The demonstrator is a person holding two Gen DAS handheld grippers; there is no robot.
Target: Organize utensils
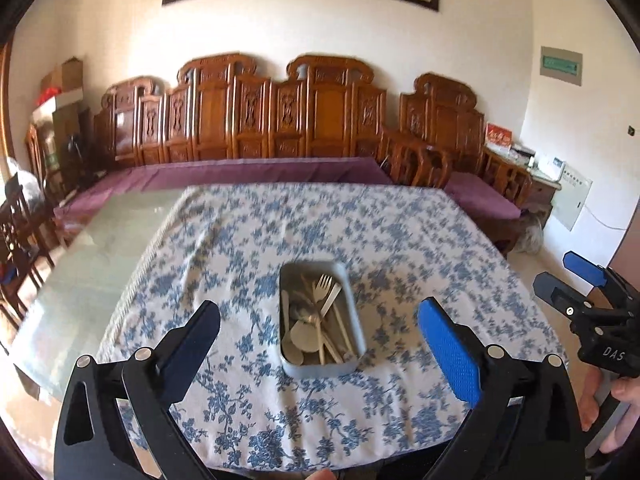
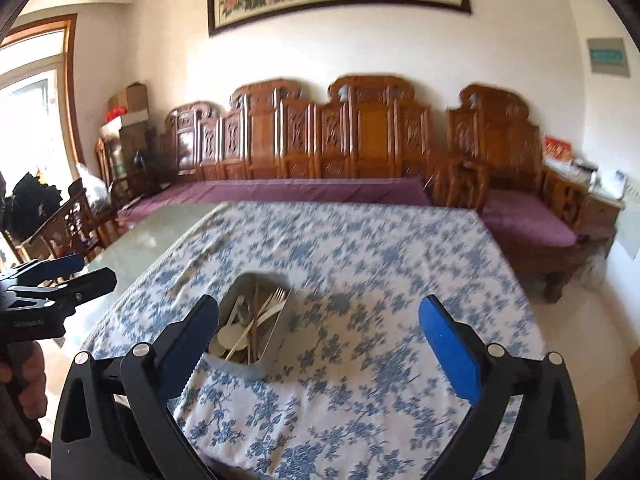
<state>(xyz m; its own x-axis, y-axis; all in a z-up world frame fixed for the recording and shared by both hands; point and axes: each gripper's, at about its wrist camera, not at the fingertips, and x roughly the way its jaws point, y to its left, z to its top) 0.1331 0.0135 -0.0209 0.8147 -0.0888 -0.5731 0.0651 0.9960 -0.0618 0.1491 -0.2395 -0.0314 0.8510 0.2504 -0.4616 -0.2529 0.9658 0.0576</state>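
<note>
A grey rectangular metal tray (image 1: 358, 322) sits on the blue-flowered tablecloth (image 1: 420, 240), holding a metal fork (image 1: 325, 285), spoons (image 1: 304, 336) and chopsticks jumbled together. My left gripper (image 1: 318, 312) is open and empty, held above the near side of the tray. The tray also shows in the right wrist view (image 2: 276, 342), left of centre, with its utensils (image 2: 256, 316). My right gripper (image 2: 318, 314) is open and empty, to the right of the tray. Each gripper shows at the edge of the other's view: the right one (image 1: 568, 276) and the left one (image 2: 80, 272).
The cloth (image 2: 400, 264) covers most of a glass-topped table (image 1: 100, 248); bare glass lies to the left. A carved wooden bench with purple cushions (image 1: 260, 172) runs behind the table. Wooden chairs (image 2: 76, 220) stand at the left.
</note>
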